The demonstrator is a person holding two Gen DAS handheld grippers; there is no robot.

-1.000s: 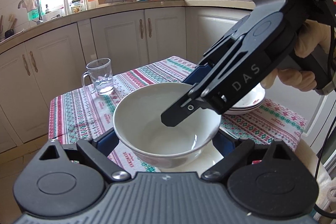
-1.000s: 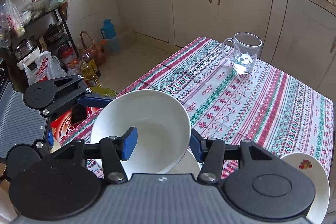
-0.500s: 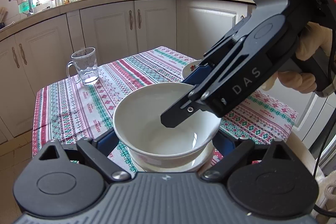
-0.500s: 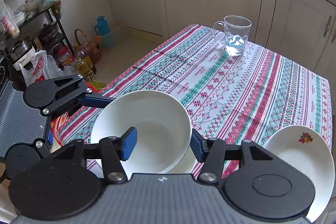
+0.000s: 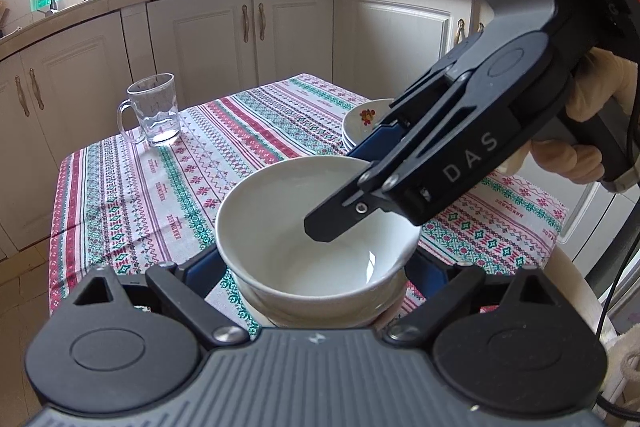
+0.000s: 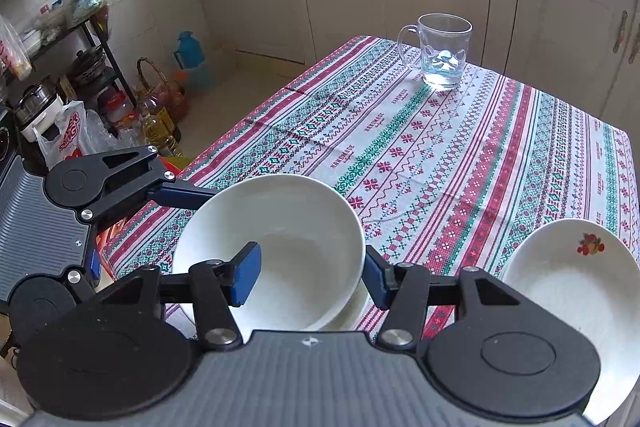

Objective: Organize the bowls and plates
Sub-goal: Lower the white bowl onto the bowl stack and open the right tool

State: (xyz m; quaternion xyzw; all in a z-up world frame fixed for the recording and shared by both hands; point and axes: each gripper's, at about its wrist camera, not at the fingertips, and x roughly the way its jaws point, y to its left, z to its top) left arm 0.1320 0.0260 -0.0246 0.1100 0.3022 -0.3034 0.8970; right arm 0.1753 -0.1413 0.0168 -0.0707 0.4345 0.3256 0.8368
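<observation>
A plain white bowl (image 5: 316, 231) sits nested in another white bowl (image 5: 320, 311) at the near edge of the table; it also shows in the right wrist view (image 6: 280, 247). My left gripper (image 5: 316, 267) is open wide, its fingers on either side of the bowl, not clearly touching. My right gripper (image 6: 308, 273) is open, one blue pad (image 6: 244, 279) inside the bowl and the other outside its rim. A stack of white plates with a flower print (image 5: 366, 123) stands to the right, and it also shows in the right wrist view (image 6: 572, 291).
A glass mug (image 6: 442, 49) with a little water stands at the table's far side on the patterned cloth (image 6: 440, 155). White kitchen cabinets (image 5: 240, 39) lie beyond. Bottles, bags and a shelf rack (image 6: 80, 79) stand on the floor left of the table.
The bowl has come down onto the lower bowl on the table. Both grippers moved with it; the right gripper's pads now stand a little wider around the rim.
</observation>
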